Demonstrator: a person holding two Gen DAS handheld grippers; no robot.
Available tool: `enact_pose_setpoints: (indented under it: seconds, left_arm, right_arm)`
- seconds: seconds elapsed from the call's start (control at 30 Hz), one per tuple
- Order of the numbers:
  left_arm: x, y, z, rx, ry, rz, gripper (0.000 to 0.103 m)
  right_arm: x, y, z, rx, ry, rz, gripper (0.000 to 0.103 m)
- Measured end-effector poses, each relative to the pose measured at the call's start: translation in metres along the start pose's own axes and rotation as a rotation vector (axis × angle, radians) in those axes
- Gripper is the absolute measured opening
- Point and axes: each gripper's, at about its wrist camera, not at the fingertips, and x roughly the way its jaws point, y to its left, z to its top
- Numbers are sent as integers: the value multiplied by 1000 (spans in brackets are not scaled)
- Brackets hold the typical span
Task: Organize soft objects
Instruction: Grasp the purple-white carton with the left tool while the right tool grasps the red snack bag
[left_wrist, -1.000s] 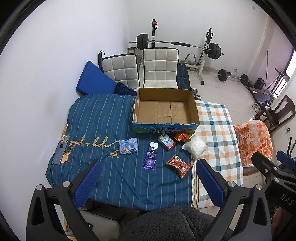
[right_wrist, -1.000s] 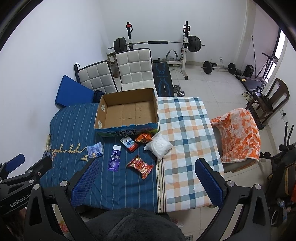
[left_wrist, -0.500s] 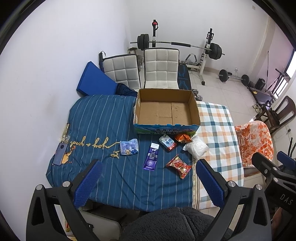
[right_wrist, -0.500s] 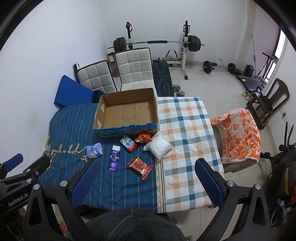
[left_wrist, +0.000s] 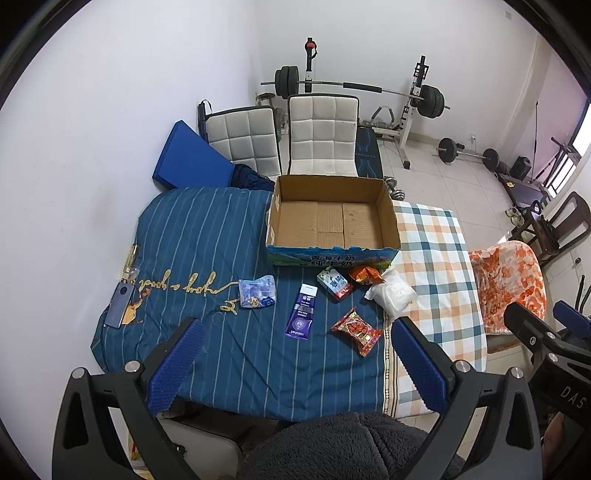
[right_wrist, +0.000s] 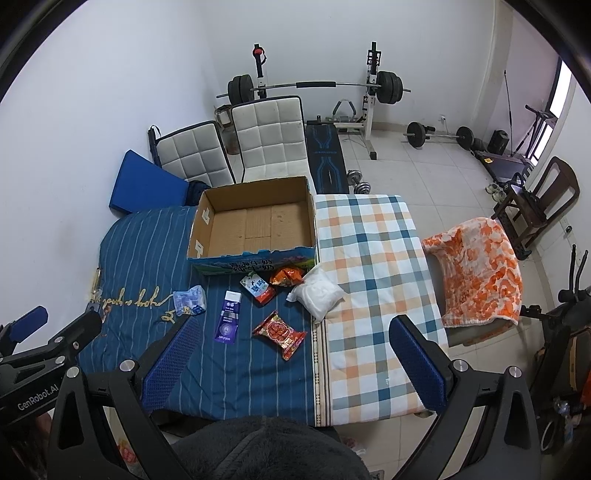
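Packets (left_wrist: 356, 331) and cardboard box (left_wrist: 332, 254) lie on striped bedding (left_wrist: 207, 236); both tools (left_wrist: 295, 360) (right_wrist: 291, 356) spread, empty.

My two views are bright and sharp under soft daylight from the window (right_wrist: 559, 96) at right, with faint shadows, no glare, and heavy fisheye bending that ends in black vignette at the corners.

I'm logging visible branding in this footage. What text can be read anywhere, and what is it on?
"GenRobot.AI": on the left gripper body, in the right wrist view.
"DAS", cut off: on the right gripper body, in the left wrist view.
Cardboard box front: Chinese characters, blurred.
Snack packets: too small.
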Motion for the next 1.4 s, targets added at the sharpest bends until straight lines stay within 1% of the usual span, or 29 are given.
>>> enact_pose_setpoints:
  seconds: [0.1, 0.17, 0.27, 0.37, 0.47, 0.5, 0.53, 0.57, 0.6, 0.67, 0.7, 0.77, 0.83, 0.87, 0.93, 1.07, 1.1, 1.13, 1.17, 1.2, 1.23, 1.3, 1.33, 1.37, 1.4]
  left_arm:
    - [6, -2, -1, -2, -5, 6, 103]
    - [19, -1, 0, -10, -6, 22, 103]
    - [48, -1, 2, -32, 12, 45, 103]
    - [86, 2, 3, -45, 43, 70, 103]
    - [136, 3, -1, -24, 102, 123, 103]
    - [151, 3, -2, -16, 125, 130, 103]
    - [166, 3, -5, -8, 141, 135, 103]
    - [180, 4, -7, 1, 155, 142, 103]
    - [205, 5, -12, 19, 199, 162, 103]
    - [242, 7, -21, 35, 262, 175, 103]
    - [259, 9, -24, 37, 288, 181, 103]
    - [285, 11, -31, 44, 339, 183, 103]
    - [312, 14, -40, 50, 377, 189, 103]
    - [326, 15, -45, 55, 398, 193, 103]
    - [342, 18, -51, 61, 425, 193, 103]
    - [369, 25, -58, 72, 465, 192, 103]
    - [375, 28, -59, 72, 471, 188, 103]
    - [383, 30, -60, 70, 482, 176, 103]
    - [389, 32, -60, 67, 492, 167, 103]
    - [394, 33, -60, 59, 497, 148, 103]
    - [400, 34, -60, 44, 506, 124, 103]
    - [410, 35, -58, 20, 528, 87, 103]
    - [417, 33, -56, 3, 540, 50, 103]
    - [421, 31, -54, 2, 542, 38, 103]
    - [426, 27, -52, 5, 544, 28, 102]
  right_arm:
    - [0, 0, -1, 0, 0, 1, 103]
    - [4, -2, 0, 4, 0, -3, 103]
    - [19, -6, 8, 12, 5, -13, 103]
    - [51, -8, 13, 4, 47, -25, 103]
    - [112, -8, 13, -36, 138, -37, 103]
    - [130, -10, 11, -49, 161, -42, 103]
    - [158, -9, 7, -73, 201, -56, 103]
    - [186, -8, 1, -92, 246, -65, 103]
    - [207, -9, -6, -108, 269, -59, 103]
    - [263, -1, -23, -166, 360, -64, 103]
    - [280, 2, -29, -185, 388, -57, 103]
    - [326, 11, -49, -233, 454, -36, 103]
    - [366, 24, -66, -308, 502, -36, 103]
    - [378, 29, -73, -329, 512, -40, 103]
    - [411, 39, -87, -380, 545, -49, 103]
    - [459, 50, -100, -427, 576, -69, 102]
    - [470, 52, -102, -434, 587, -77, 95]
    - [481, 53, -105, -431, 611, -73, 84]
    - [488, 53, -107, -422, 628, -63, 78]
    - [495, 53, -109, -411, 645, -60, 67]
    - [501, 51, -112, -395, 666, -65, 60]
    - [508, 44, -117, -326, 689, -45, 58]
    - [511, 36, -119, -262, 697, -55, 55]
    - [512, 30, -120, -222, 698, -56, 55]
    - [512, 20, -121, -150, 700, -60, 54]
